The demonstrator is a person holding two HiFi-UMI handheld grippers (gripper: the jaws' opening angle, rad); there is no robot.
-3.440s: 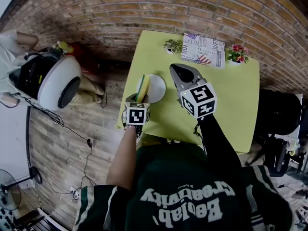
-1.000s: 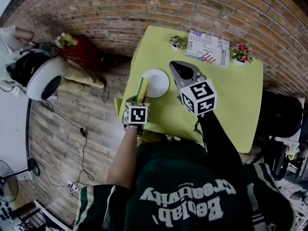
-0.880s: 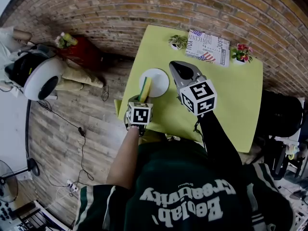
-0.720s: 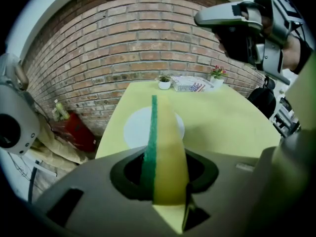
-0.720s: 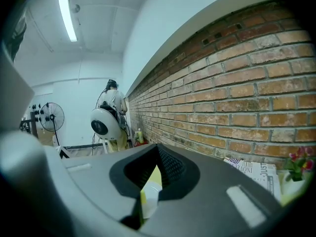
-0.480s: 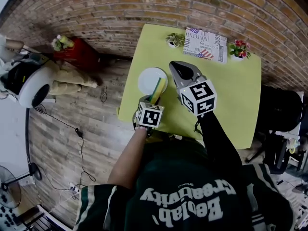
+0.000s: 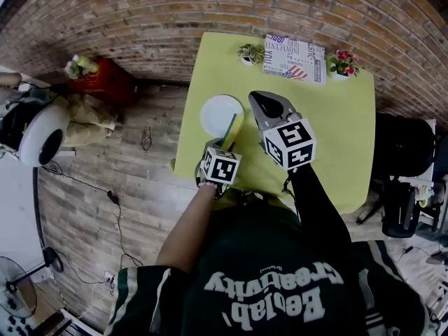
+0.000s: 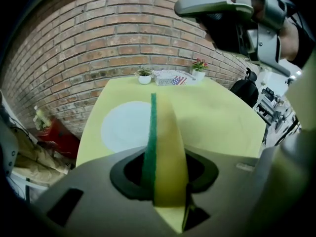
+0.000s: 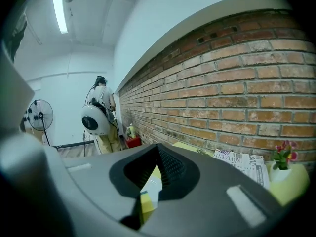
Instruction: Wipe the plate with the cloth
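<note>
Gripping the sponge (image 8: 167, 147) edge-up, green face left, the left gripper (image 7: 228, 143) is over the table's (image 7: 329, 138) near-left part, just right of the plate (image 7: 215, 115); contact unclear. Right gripper (image 7: 269, 110) hangs above the table further right, jaws closed on nothing. Far edge: plant (image 7: 248, 52), newspaper (image 7: 294, 58), flowers (image 7: 343, 63), then brick wall (image 7: 210, 5).

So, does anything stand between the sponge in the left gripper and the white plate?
Nothing visible does. The yellow sponge with a green face, clamped in the left gripper, sits just right of the round white plate; only bare yellow-green tabletop between.
</note>
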